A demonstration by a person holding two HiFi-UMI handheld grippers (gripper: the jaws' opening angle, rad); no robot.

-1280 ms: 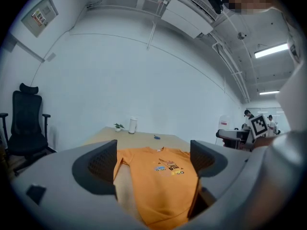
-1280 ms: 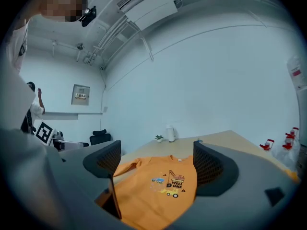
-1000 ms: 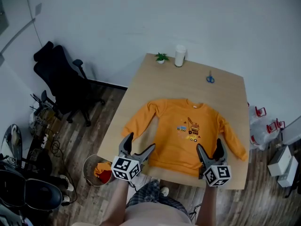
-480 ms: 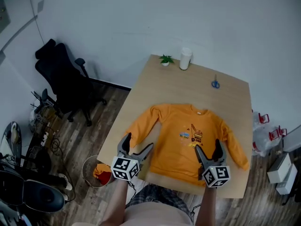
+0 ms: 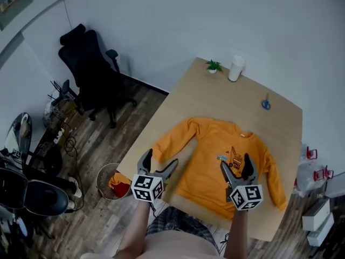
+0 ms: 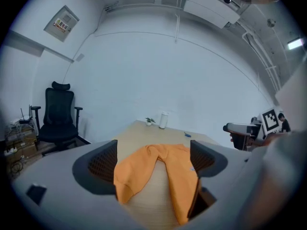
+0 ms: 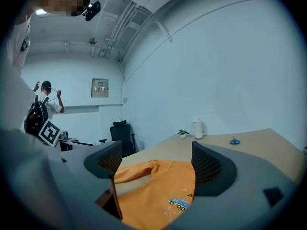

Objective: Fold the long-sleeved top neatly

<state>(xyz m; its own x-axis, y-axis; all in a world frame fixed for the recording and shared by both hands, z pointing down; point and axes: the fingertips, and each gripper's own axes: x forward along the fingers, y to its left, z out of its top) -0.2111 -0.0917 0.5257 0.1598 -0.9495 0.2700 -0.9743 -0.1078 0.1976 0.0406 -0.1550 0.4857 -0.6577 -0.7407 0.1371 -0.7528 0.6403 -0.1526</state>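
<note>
An orange long-sleeved top point(image 5: 221, 158) with a small printed picture on the chest lies flat, front up, on the wooden table point(image 5: 215, 99), both sleeves spread outward. My left gripper point(image 5: 159, 162) hovers open over the table's near left corner, beside the left cuff. My right gripper point(image 5: 236, 165) hangs open above the hem, right of centre. In the left gripper view the top point(image 6: 158, 169) shows between the open jaws, with nothing held. In the right gripper view the top point(image 7: 160, 188) lies below the open jaws.
A small potted plant point(image 5: 214, 66), a white cup point(image 5: 235, 68) and blue scissors point(image 5: 266, 103) sit along the table's far edge. A black office chair point(image 5: 91, 72) stands at left. A basket with red and orange cloth point(image 5: 110, 181) sits on the floor by the near left corner.
The head view has swung, so the table and top now sit further right and lower. Both grippers stay open at the near edge of the top.
</note>
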